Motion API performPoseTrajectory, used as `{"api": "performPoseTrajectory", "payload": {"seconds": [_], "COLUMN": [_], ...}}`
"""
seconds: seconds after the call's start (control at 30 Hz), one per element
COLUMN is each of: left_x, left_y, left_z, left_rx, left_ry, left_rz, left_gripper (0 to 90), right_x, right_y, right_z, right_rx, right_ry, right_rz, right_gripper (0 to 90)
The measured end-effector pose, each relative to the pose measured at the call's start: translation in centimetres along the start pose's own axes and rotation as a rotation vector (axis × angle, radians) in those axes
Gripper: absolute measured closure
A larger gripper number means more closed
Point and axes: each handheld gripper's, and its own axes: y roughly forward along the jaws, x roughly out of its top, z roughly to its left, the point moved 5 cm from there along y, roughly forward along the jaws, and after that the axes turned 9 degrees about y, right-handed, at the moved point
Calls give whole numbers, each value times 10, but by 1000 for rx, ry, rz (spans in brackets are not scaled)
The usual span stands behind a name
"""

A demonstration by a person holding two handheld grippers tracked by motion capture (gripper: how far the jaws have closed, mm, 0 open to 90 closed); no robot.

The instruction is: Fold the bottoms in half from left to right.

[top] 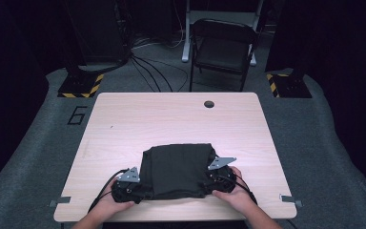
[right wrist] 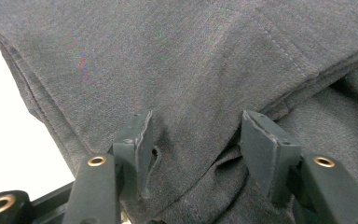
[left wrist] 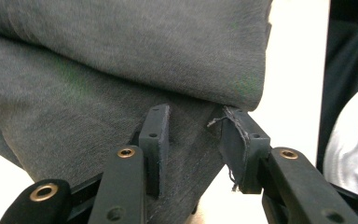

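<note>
A dark grey folded garment (top: 176,169) lies on the near half of the pale wooden table (top: 171,119). My left gripper (top: 139,188) is at its near left corner and my right gripper (top: 213,182) at its near right corner, each held by a hand. In the left gripper view the garment (left wrist: 121,70) bunches between the jaws of the left gripper (left wrist: 196,135) and touches both pads. In the right gripper view, several layers of the garment (right wrist: 191,60) with a stitched hem sit between the wider-set jaws of the right gripper (right wrist: 196,135).
A round cable hole (top: 208,103) sits near the table's far edge. A black folding chair (top: 221,47) stands beyond the table. The near table edge runs just below both hands. Bare tabletop lies to the garment's left, right and far side.
</note>
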Motion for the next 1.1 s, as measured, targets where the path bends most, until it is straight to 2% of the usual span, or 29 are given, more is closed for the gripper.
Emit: {"api": "performPoseTrajectory", "payload": {"seconds": [0.1, 0.33, 0.43, 0.53, 0.67, 0.77, 0.93, 1.0, 1.1], "left_x": [5, 15, 19, 21, 20, 19, 19, 20, 22], "left_y": [-9, -27, -28, -25, -21, -17, -12, -11, -12], "left_z": [1, 9, 15, 21, 24, 22, 21, 23, 29], "left_rx": [-6, 41, 77, 118, 135, 128, 128, 135, 160], "left_ry": [7, 6, -21, -39, -51, -47, -50, -55, -61], "left_rz": [-37, -103, -135, -138, -136, -124, -115, -115, -110], "left_gripper": [591, 570, 539, 504, 491, 485, 482, 477, 467], "right_x": [0, 1, 3, 6, 10, 14, 17, 18, 22], "right_y": [0, -2, -5, -11, -20, -28, -38, -39, -36], "right_z": [0, 0, 1, 2, 0, -5, -23, -30, -39], "right_rx": [-1, 9, 8, 16, 21, 8, -69, -90, -118], "right_ry": [2, 13, 9, 10, 17, 37, 82, 96, 86], "right_rz": [1, 3, 0, -11, -56, -99, -145, -143, -111], "right_gripper": [445, 443, 441, 444, 448, 452, 474, 527, 587]}}
